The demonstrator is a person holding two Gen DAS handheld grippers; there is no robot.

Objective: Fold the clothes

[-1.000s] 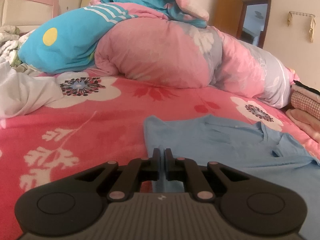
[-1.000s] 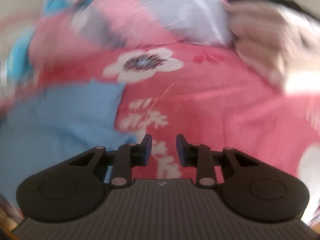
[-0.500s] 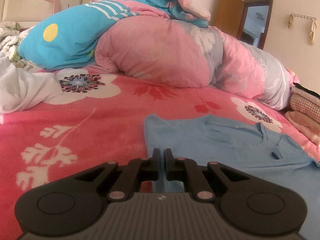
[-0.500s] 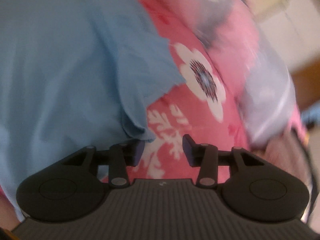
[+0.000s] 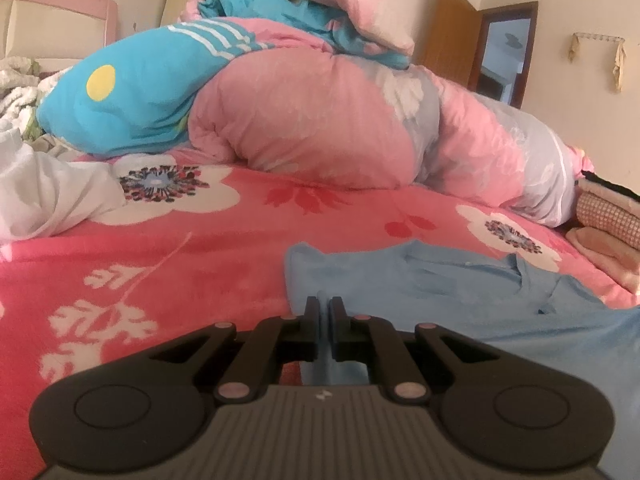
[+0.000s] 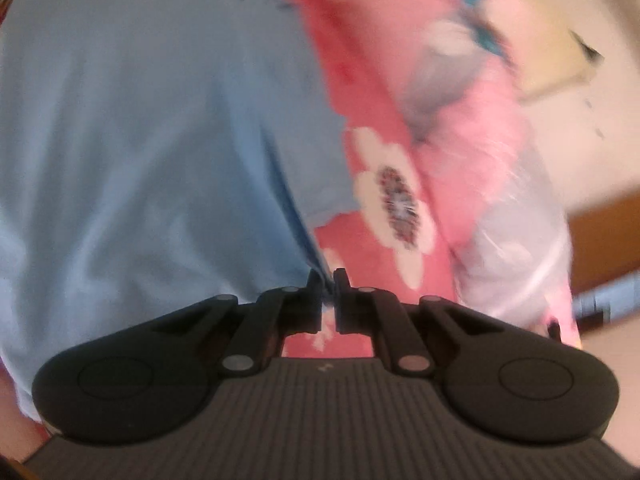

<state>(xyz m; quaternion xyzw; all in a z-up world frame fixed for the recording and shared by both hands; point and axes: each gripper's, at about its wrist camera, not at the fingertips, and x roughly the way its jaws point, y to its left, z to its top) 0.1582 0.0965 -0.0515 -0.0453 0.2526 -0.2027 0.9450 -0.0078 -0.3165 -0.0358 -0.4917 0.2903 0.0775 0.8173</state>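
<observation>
Now both claws pinch soft blue shirt (image 5: 460, 300) edges on fleecy blanket (image 5: 160, 260).

A wide stretch of the red, flower-printed fleece blanket (image 5: 168, 264) lay bare left of the flat light-blue shirt (image 5: 420, 288). Beyond it, the rolled pink and turquoise quilt (image 5: 304, 120) walled off the far side. A crumpled white cloth (image 5: 44, 196) crowded the left edge, and stacked pink folded fabrics (image 5: 608, 232) blocked the right.
</observation>
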